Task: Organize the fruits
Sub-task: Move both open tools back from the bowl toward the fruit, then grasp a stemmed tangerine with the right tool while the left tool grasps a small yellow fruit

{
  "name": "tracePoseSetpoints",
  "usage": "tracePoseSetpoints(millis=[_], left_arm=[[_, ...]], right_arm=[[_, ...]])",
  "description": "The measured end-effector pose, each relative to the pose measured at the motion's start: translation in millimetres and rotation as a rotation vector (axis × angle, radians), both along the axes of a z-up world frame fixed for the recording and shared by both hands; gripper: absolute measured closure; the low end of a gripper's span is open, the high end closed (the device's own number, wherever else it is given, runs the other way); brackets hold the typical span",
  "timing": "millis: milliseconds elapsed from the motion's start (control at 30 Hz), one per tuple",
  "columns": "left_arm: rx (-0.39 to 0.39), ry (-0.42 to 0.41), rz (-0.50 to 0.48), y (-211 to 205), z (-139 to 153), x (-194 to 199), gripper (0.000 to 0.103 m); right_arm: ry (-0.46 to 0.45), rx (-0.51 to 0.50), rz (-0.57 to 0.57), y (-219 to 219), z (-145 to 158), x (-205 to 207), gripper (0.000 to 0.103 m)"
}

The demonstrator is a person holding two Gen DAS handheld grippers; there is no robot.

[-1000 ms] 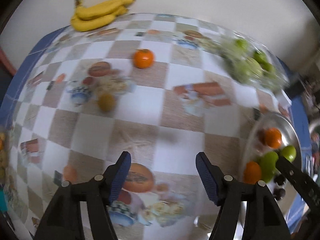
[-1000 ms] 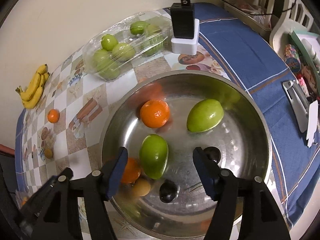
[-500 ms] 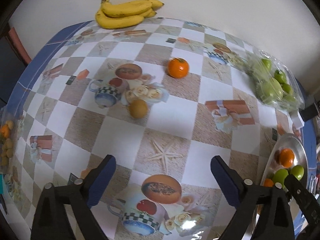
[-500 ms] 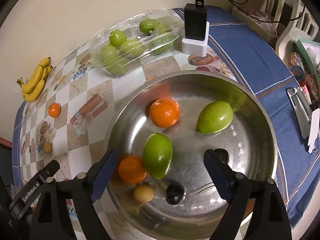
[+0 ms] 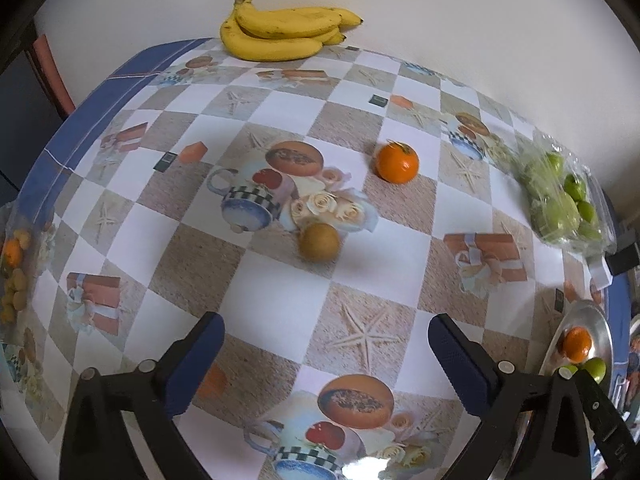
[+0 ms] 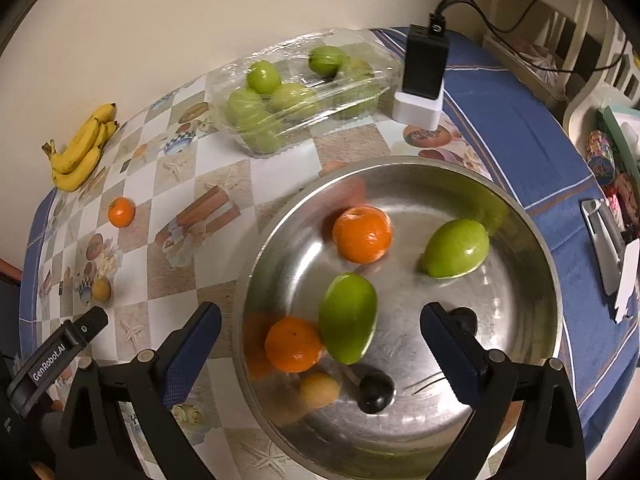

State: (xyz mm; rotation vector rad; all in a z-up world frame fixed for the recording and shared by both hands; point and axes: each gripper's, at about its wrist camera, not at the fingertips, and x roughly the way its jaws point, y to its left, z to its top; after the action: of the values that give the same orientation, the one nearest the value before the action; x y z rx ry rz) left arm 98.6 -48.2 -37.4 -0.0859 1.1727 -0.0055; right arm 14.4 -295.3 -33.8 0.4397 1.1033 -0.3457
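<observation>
My left gripper (image 5: 325, 322) hangs over the checked tablecloth, its jaws opening with nothing between them. Ahead of it lie a small brown-yellow fruit (image 5: 319, 241) and an orange (image 5: 397, 162); bananas (image 5: 280, 34) rest by the wall. My right gripper (image 6: 320, 310) stands open above the steel bowl (image 6: 400, 162), gripping nothing. Inside the bowl lie two oranges (image 6: 362, 234) (image 6: 293, 344), two green fruits (image 6: 456, 248) (image 6: 348, 318), a small yellow fruit (image 6: 319, 390) and two dark ones (image 6: 375, 392).
A clear bag of green fruits (image 6: 296, 96) lies behind the bowl. Beside it a black charger (image 6: 422, 76) sits on a white block. A bag of small fruits (image 5: 14, 264) shows at the table's left edge. Blue cloth (image 6: 520, 140) covers the table's right end.
Both grippers' jaws have spread much wider. The left gripper has shifted across the table, so the bananas, the orange and the small fruit now sit further right in its view.
</observation>
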Motion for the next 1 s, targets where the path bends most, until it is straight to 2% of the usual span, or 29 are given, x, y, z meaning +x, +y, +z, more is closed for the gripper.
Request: tracePoseSetpoints(millis=[233, 367, 600, 867, 1000], left_arm=[[-0.023, -0.033, 0.040, 28.6, 6.0, 12.7, 0.000], [-0.002, -0.077, 0.062, 47.7, 12.4, 19.4, 0.000], [-0.018, -0.107, 0.104, 78.6, 16.1, 30.4, 0.000], [-0.058, -0.085, 0.011, 75.3, 4.1, 43.8, 0.000], [-0.054, -0.090, -0.038, 68.3, 1.7, 49.4, 0.000]], right_arm=[[-0.045, 0.014, 0.105, 29.5, 7.0, 20.0, 0.003], [-0.079, 0.035, 0.177, 54.7, 11.8, 34.5, 0.003], [-0.089, 0.039, 0.265, 90.6, 10.7, 59.5, 0.003], [-0.116, 0.104, 0.258, 95.7, 9.4, 93.8, 0.003], [-0.124, 0.125, 0.275, 101.1, 7.0, 115.8, 0.003]])
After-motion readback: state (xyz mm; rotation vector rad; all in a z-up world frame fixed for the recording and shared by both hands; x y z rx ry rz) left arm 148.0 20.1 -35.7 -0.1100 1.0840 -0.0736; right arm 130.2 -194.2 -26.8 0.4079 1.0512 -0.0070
